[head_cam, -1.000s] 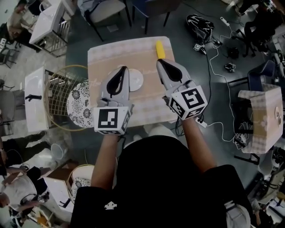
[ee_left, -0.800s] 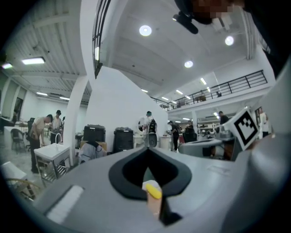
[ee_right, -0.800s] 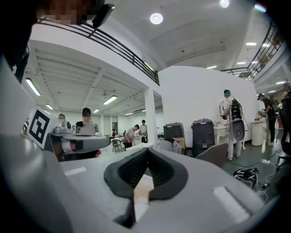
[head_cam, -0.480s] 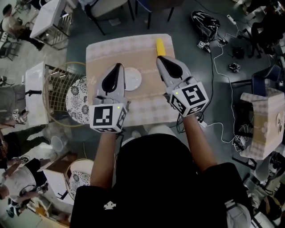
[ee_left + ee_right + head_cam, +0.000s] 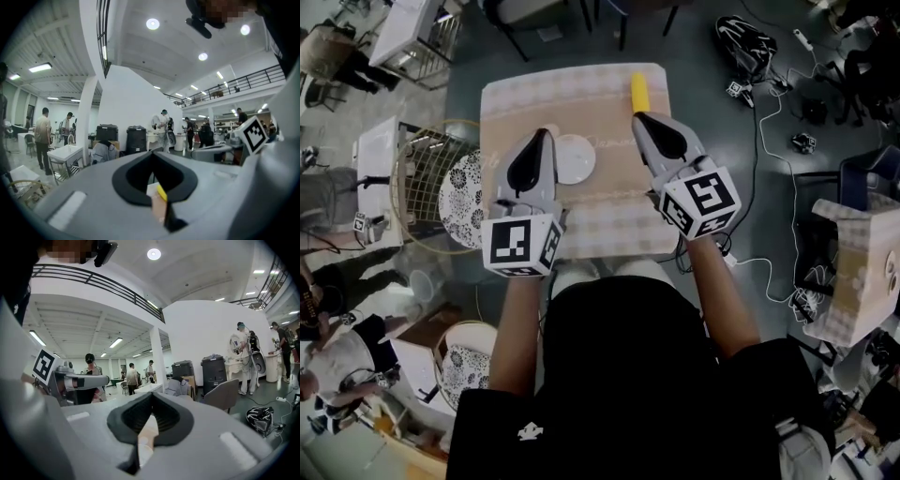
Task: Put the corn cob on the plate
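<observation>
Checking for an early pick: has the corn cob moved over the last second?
No. The corn cob still lies at the far right edge of the table, just beyond the right gripper.

Checked-cloth surface (image 5: 581,103), round wire basket (image 5: 417,183) beside it holding a patterned dish (image 5: 461,199), white side table (image 5: 375,155), grey floor (image 5: 722,187)

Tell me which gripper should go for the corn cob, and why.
Right. The right gripper, shut, points at the corn cob just beyond it; the left gripper hovers by the plate, farther off.
</observation>
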The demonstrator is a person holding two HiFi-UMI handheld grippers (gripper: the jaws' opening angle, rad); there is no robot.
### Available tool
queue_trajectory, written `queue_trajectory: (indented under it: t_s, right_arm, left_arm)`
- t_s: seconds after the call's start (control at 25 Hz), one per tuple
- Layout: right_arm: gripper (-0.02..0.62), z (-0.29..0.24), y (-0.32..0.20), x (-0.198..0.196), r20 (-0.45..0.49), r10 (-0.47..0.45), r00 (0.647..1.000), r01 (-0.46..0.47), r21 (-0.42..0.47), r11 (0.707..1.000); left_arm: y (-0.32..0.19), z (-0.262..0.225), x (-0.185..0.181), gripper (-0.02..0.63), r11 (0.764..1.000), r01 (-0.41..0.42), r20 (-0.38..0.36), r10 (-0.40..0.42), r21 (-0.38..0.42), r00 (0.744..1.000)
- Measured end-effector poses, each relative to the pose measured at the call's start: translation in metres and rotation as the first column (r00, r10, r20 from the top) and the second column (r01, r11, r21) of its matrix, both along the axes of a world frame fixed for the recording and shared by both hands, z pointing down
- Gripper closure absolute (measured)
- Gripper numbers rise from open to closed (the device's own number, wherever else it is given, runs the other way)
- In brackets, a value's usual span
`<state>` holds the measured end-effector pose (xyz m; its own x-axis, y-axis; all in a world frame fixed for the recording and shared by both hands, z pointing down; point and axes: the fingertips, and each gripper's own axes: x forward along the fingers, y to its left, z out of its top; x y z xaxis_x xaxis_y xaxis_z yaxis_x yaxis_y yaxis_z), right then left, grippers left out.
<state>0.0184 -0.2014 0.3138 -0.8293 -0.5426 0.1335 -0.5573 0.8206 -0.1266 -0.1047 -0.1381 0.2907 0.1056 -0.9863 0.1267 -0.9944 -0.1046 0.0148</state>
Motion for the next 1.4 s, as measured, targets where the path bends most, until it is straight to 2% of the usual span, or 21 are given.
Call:
queue_trajectory:
  t_s: [0.2,0.68,1.12,1.4]
  right_arm:
    - [0.595,0.010,-0.004,0.012,0.000,0.021,1.000,-0.021,-0.024,0.999]
    - [0.595,0.027,-0.020,0.033,-0.051,0.124,0.991,-0.126,-0.050,0.991]
    - [0.595,0.055,-0.035,0.009,-0.127,0.213,0.969,-0.224,-0.085,0.971]
    - [0.595,0.080,-0.051,-0.001,-0.161,0.287,0.944,-0.307,-0.120,0.944]
  left_arm:
    - [-0.002,0.006,0.009,0.598,1.000,-0.015,0.007,0.015,-0.024,1.000]
    - [-0.028,0.016,0.030,0.598,0.990,-0.134,0.010,0.134,-0.036,0.991]
    - [-0.038,0.050,-0.011,0.598,0.981,-0.173,-0.051,0.169,-0.088,0.984]
    - [-0.047,0.074,-0.025,0.598,0.965,-0.227,-0.103,0.215,-0.131,0.971]
